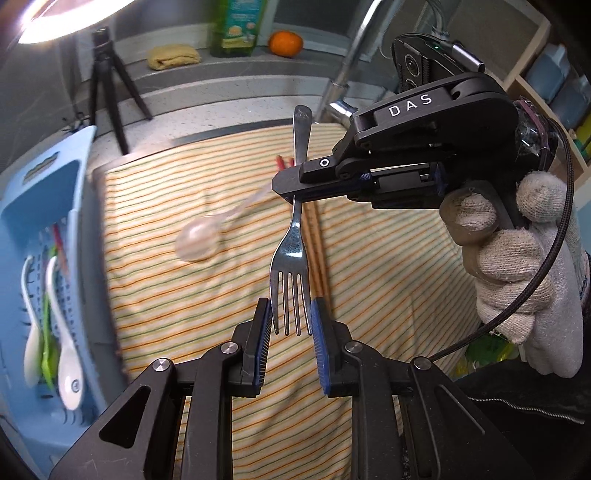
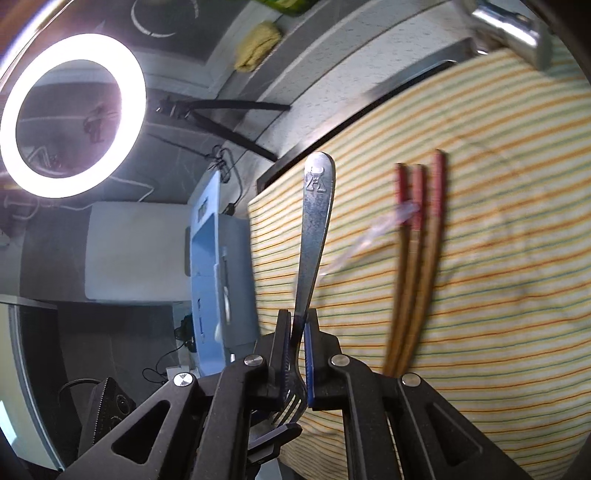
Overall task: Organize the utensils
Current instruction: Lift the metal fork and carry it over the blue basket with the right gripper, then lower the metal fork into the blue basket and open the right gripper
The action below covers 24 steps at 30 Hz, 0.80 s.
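Only blurred: clear spoon (image 1: 197, 242), chopsticks (image 2: 413, 266).

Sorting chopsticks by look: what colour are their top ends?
Red, on brown chopsticks; the right wrist view shows them best.

A lit ring light (image 2: 72, 114) fills the upper left of the right wrist view. In the left wrist view, a black tripod (image 1: 109, 85) stands at upper left. Along the top sit a folded yellow cloth (image 1: 173, 56), a green bottle (image 1: 238, 26) and an orange (image 1: 285, 43). A chrome faucet (image 1: 349, 70) rises at upper right.
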Available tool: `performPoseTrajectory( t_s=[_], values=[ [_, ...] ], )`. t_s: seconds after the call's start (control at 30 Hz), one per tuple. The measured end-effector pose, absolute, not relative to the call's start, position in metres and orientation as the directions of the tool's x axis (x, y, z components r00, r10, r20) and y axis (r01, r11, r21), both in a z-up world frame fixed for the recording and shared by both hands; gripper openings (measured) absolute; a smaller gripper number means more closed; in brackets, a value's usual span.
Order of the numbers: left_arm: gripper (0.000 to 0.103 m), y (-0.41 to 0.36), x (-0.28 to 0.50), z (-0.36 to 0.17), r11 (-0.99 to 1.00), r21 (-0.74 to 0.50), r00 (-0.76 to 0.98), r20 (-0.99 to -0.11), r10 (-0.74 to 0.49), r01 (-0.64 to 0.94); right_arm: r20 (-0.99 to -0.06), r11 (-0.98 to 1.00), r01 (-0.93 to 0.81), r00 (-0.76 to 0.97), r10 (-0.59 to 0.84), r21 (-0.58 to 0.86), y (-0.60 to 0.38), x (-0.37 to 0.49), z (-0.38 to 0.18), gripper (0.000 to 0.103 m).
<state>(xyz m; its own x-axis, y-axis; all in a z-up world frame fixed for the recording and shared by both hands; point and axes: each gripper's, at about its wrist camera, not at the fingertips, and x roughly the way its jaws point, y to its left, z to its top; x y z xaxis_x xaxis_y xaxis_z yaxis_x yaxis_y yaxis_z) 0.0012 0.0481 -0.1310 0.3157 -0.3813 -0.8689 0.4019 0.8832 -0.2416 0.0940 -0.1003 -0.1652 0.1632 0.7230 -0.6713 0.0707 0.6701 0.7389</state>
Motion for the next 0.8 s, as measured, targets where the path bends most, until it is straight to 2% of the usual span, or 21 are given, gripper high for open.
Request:
performPoseTrajectory(
  t_s=[0.4,0.8],
  values=[
    [0.020,0.148,-0.011,-0.117,0.942,-0.231,0.407,-0.857,-0.316,0.245,-0.680,0.683,-0.082,0.057,0.731,0.726,0.035,0.113,-0.150,0.006],
    [0.020,0.228,-0.010,-0.143,0.968,-0.230,0.404,-0.879,-0.252,0.103,-0.729,0.713,-0.166,-0.068,0.681,0.681,0.148,0.126,-0.177,0.006]
  ],
)
